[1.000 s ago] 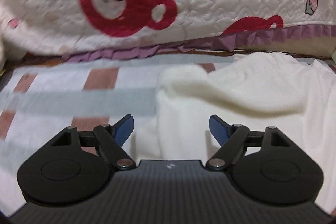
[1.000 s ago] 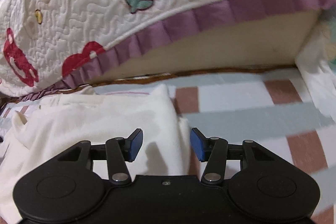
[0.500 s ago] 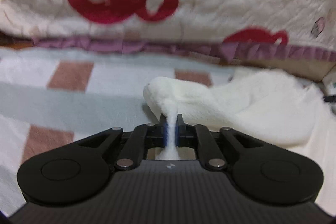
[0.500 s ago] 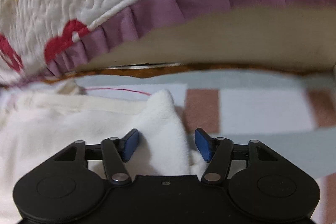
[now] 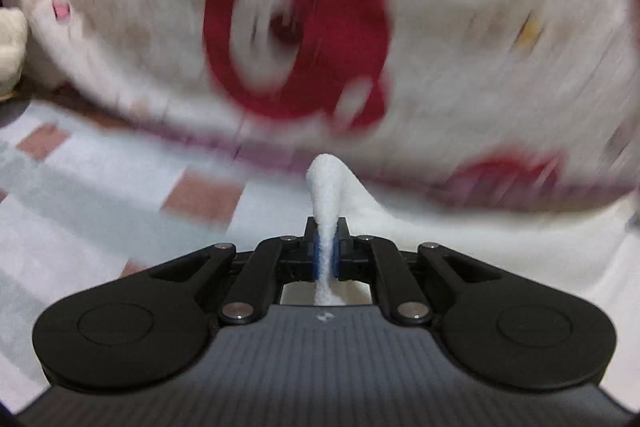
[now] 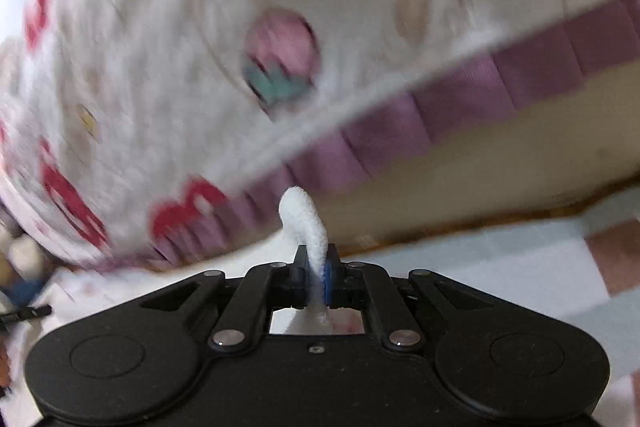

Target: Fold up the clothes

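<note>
Both grippers' fingers [image 5: 316,255] pinch white garment [image 5: 326,187] folds.

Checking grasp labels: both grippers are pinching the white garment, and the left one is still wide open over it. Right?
Not quite. The left gripper is shut on the white garment, as the left wrist view shows. The right gripper pinches it too.

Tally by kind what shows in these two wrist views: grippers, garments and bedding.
Grippers: 2, the left gripper and the right gripper, each shut on a pinch of cloth
Garments: 1, the white garment
Quilts: 1, the bear-print quilt with a purple frill
Sheets: 1, the checked sheet
Total: 5
</note>
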Demonstrator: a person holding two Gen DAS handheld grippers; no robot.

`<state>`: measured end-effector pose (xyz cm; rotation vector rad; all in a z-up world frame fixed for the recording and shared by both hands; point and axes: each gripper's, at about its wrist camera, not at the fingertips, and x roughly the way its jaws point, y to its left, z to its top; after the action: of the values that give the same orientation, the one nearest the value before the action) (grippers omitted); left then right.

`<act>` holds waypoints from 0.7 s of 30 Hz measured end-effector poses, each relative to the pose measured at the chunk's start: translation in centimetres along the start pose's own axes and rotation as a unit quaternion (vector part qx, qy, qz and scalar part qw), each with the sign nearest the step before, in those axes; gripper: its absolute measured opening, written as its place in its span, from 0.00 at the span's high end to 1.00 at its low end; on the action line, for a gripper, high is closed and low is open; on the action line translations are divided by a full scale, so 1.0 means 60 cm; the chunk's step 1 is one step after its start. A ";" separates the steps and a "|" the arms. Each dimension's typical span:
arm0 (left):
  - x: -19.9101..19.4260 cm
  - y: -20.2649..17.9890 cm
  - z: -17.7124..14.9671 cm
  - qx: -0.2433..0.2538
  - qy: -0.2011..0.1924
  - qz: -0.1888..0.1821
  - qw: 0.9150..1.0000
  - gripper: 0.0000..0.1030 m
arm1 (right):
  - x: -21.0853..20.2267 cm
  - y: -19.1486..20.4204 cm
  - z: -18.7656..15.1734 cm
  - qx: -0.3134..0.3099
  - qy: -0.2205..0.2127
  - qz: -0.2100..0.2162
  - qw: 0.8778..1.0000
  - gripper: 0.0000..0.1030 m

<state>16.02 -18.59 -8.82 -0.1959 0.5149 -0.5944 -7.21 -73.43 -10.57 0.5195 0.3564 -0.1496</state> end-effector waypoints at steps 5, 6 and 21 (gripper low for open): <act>0.026 0.009 -0.019 0.021 0.045 0.034 0.998 0.93 | 0.016 -0.008 -0.012 -0.038 0.034 -0.053 0.997 0.93; 0.038 0.011 -0.025 0.024 0.062 0.035 0.997 0.93 | 0.034 -0.013 -0.019 -0.050 0.065 -0.078 0.994 0.93; 0.069 0.058 -0.059 0.011 0.150 0.106 0.983 0.60 | 0.061 -0.021 -0.024 -0.120 0.096 -0.244 0.958 0.76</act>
<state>18.81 -18.29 -14.62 -0.0285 0.8105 -0.4217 -4.50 -73.97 -13.68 0.1968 0.6821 -0.5296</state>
